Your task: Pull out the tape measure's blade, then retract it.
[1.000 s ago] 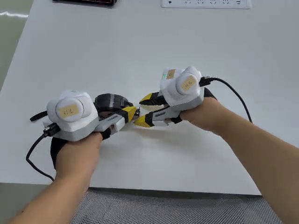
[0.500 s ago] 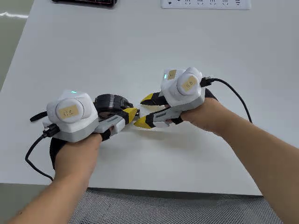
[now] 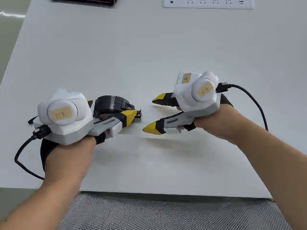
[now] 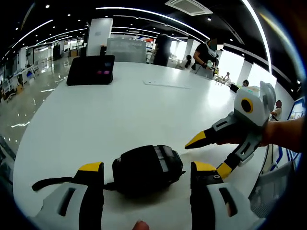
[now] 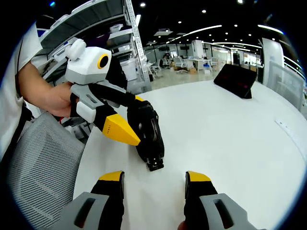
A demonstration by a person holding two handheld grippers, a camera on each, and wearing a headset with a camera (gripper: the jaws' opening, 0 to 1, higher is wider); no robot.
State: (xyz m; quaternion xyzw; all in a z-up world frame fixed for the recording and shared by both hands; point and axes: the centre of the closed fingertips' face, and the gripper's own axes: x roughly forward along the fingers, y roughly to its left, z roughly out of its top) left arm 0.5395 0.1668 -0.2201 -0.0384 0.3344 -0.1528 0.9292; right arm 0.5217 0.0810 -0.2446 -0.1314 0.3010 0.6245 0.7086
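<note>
Tape measure [image 3: 111,104], black-cased, stands on its edge on the white table [image 3: 144,48], and we find it clamped between the jaws of the left gripper [image 4: 147,167], one yellow-tipped jaw against each flat side of the case. We note the blade wound in, with just the hook tab [image 5: 154,165] showing at the case mouth, which faces the right gripper [image 3: 153,114]. That gripper is released, jaws spread wide with nothing between them, near the hook end but apart from it. A black wrist strap [image 4: 48,183] trails from the case. At the table's far edge we record a power strip [image 3: 208,3] and a dark tablet [image 4: 91,69]
</note>
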